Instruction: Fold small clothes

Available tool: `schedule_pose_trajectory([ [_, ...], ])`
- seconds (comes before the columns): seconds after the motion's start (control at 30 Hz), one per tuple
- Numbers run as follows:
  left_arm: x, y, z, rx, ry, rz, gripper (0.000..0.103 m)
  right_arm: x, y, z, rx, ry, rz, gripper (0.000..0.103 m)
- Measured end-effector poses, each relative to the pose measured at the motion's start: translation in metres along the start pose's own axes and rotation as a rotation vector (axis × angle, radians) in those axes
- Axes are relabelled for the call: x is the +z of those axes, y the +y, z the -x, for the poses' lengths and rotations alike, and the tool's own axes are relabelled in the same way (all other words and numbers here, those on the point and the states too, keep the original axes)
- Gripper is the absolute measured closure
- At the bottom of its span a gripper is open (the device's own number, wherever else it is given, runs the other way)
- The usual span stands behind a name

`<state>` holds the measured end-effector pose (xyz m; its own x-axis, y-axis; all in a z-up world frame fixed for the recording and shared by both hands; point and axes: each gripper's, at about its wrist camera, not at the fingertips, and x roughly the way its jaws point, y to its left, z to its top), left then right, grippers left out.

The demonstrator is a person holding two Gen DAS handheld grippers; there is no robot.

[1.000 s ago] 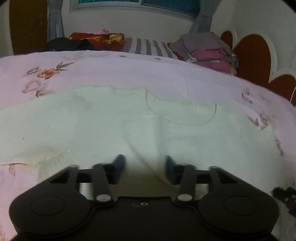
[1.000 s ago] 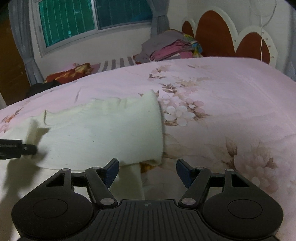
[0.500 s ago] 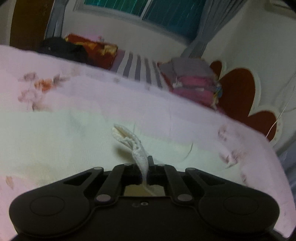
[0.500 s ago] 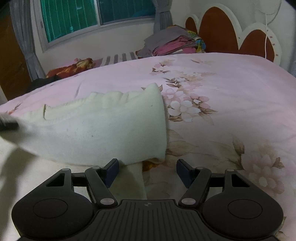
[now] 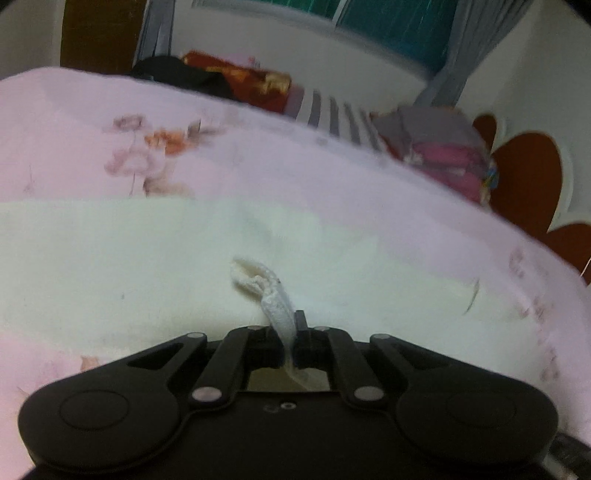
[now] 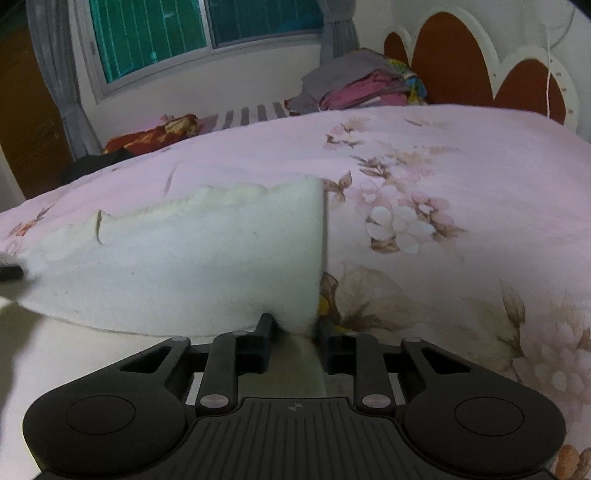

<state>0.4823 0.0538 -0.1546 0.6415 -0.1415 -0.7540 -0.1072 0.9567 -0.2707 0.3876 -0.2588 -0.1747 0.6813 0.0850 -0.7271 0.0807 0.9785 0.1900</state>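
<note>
Both jaws are clenched on the same cream garment [image 6: 192, 266]. My left gripper [image 5: 286, 334] pinches a thin ribbed edge of it, which stands up between the jaws and curls over toward 11 o'clock. My right gripper [image 6: 295, 332] grips a thicker bunch of the cloth at its lower right corner, so the jaws stand a little apart around the fabric.

From the left wrist, the garment [image 5: 147, 266] spreads across the middle of the view from 9 o'clock toward 3 o'clock, lying on the pink flowered bed [image 5: 258, 166]; this view is somewhat blurred. From the right wrist, the lifted part of the garment rises from my jaws toward 10 o'clock, its right edge running straight up at about 12 o'clock, with more cream cloth lying flat below it at 8 o'clock. A dark tip at 9 o'clock, at the left border of that view, touches the cloth; I cannot tell what it is.

Beyond the bed, at 1 o'clock in the right wrist view, a pile of folded clothes [image 6: 362, 88] sits by the red and white headboard [image 6: 454, 70]. A window [image 6: 184, 33] fills 11 o'clock.
</note>
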Motion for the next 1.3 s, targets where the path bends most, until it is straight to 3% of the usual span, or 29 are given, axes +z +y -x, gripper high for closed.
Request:
schedule_pose_trajectory([
  [0.1,-0.006,-0.004,0.000,0.037,-0.020,-0.081,0.086,-0.001,-0.009,0.004,-0.005,0.014,-0.033,0.080],
  [0.17,-0.008,-0.008,0.008,0.085,-0.047,-0.122,0.063,0.002,-0.013,0.011,0.005,0.010,-0.051,0.079],
  [0.23,-0.009,-0.008,0.020,0.121,-0.093,-0.121,0.048,0.005,-0.014,0.020,0.021,-0.016,-0.047,0.064],
  [0.27,-0.010,-0.008,0.029,0.128,-0.132,-0.115,0.048,0.007,-0.013,0.023,0.025,-0.031,-0.038,0.046],
  [0.3,-0.011,-0.009,0.036,0.135,-0.166,-0.115,0.047,0.011,-0.012,0.026,0.029,-0.054,-0.032,0.041],
  [0.4,-0.011,-0.017,0.048,0.113,-0.197,-0.143,0.045,0.025,-0.013,0.022,0.051,-0.074,-0.046,0.040],
  [0.57,-0.021,-0.042,0.033,0.072,-0.141,-0.213,0.045,0.044,-0.014,-0.012,0.029,-0.024,-0.046,0.040],
  [0.7,-0.032,-0.053,0.015,0.113,-0.112,-0.286,0.045,0.058,-0.020,-0.043,0.034,0.017,-0.089,0.040],
  [0.87,-0.036,-0.044,0.005,0.112,-0.086,-0.266,0.043,0.077,-0.022,-0.068,0.024,0.016,-0.098,0.041],
  [0.93,-0.036,-0.046,0.007,0.115,-0.086,-0.262,0.042,0.083,-0.020,-0.075,0.027,0.011,-0.100,0.061],
  [0.97,-0.035,-0.047,0.006,0.119,-0.082,-0.263,0.042,0.084,-0.019,-0.076,0.031,0.007,-0.094,0.078],
  [1.0,-0.034,-0.048,0.006,0.119,-0.079,-0.261,0.042,0.086,-0.018,-0.078,0.041,0.009,-0.090,0.084],
  [1.1,-0.030,-0.048,0.006,0.106,-0.075,-0.249,0.039,0.087,-0.009,-0.079,0.005,-0.007,-0.019,0.094],
  [1.17,-0.030,-0.046,0.004,0.100,-0.074,-0.245,0.039,0.083,-0.013,-0.080,-0.066,-0.028,0.001,0.095],
  [1.23,-0.030,-0.045,0.000,0.099,-0.080,-0.254,0.038,0.083,-0.021,-0.080,-0.069,-0.028,-0.030,0.095],
  [1.3,-0.031,-0.047,0.000,0.104,-0.083,-0.268,0.037,0.084,-0.013,-0.079,-0.094,-0.022,0.019,0.094],
])
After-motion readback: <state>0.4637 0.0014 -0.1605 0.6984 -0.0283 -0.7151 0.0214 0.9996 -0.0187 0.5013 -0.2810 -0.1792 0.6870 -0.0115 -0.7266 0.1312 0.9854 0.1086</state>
